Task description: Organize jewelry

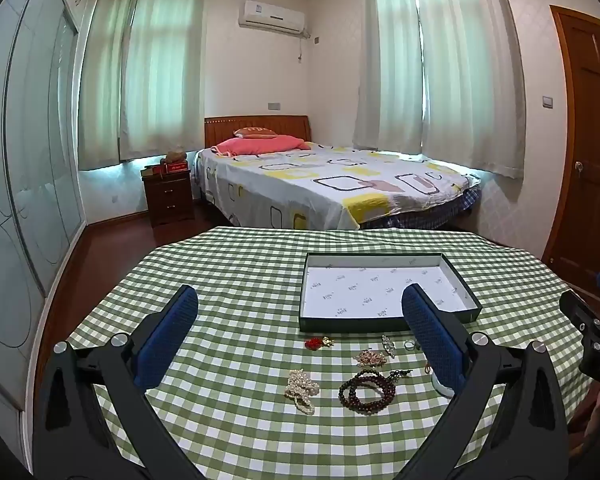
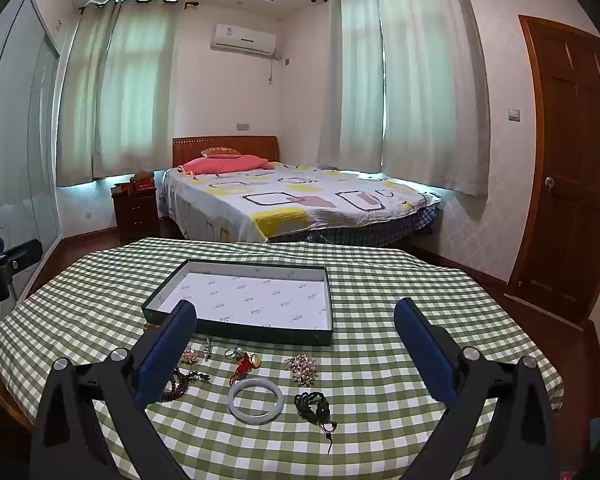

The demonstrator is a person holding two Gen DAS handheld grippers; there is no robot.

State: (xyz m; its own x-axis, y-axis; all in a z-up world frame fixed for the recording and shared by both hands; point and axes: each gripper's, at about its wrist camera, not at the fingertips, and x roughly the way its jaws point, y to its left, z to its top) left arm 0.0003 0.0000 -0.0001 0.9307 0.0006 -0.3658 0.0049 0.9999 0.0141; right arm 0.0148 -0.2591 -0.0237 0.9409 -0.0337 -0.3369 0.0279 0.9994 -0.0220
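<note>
A shallow dark-green box (image 1: pixel 384 322) (image 2: pixel 236 330) with a white lining stands empty on the green checked tablecloth (image 1: pixel 240 280) (image 2: pixel 380 280). In front of it lie several jewelry pieces: a pearl bracelet (image 1: pixel 301 390), a dark bead bracelet (image 1: pixel 366 391), a red charm (image 1: pixel 314 344), a brooch (image 1: pixel 370 358), a white jade bangle (image 2: pixel 255 401), a black cord piece (image 2: pixel 314 404), a crystal brooch (image 2: pixel 302 367). My left gripper (image 1: pixel 300 312) is open and empty, above the table short of the pieces. My right gripper (image 2: pixel 296 320) is open and empty likewise.
A bed (image 1: pixel 332 184) stands beyond the table, a nightstand (image 1: pixel 168 196) to its left, a wooden door (image 2: pixel 572 184) at the right. The table's edge drops to dark floor on both sides.
</note>
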